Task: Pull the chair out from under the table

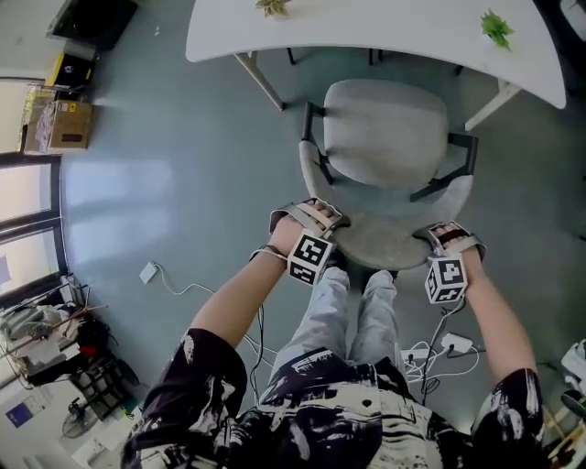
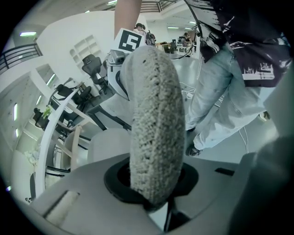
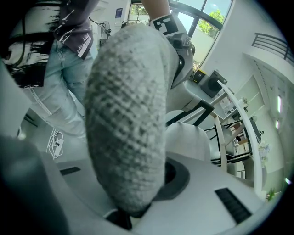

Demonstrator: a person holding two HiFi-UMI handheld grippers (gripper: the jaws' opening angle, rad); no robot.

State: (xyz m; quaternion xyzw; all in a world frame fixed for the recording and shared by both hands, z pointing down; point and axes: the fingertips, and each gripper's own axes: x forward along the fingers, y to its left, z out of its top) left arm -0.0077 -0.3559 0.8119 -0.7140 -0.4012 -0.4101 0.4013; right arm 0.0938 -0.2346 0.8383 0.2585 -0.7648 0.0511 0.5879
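Observation:
A grey fabric office chair (image 1: 385, 133) with black armrests stands in front of the white table (image 1: 366, 32), its seat just clear of the table's edge. The curved backrest top (image 1: 385, 240) faces me. My left gripper (image 1: 322, 220) is shut on the backrest's left end and my right gripper (image 1: 439, 236) on its right end. In the left gripper view the nubbly backrest edge (image 2: 154, 128) fills the space between the jaws (image 2: 154, 197). The right gripper view shows the same edge (image 3: 126, 124) clamped in its jaws (image 3: 133, 202).
The person's legs (image 1: 352, 311) stand right behind the chair. Cables and a power strip (image 1: 439, 348) lie on the floor at the right, a white adapter (image 1: 148, 272) at the left. A cardboard box (image 1: 59, 124) and clutter (image 1: 46, 339) line the left wall. A small plant (image 1: 495, 27) sits on the table.

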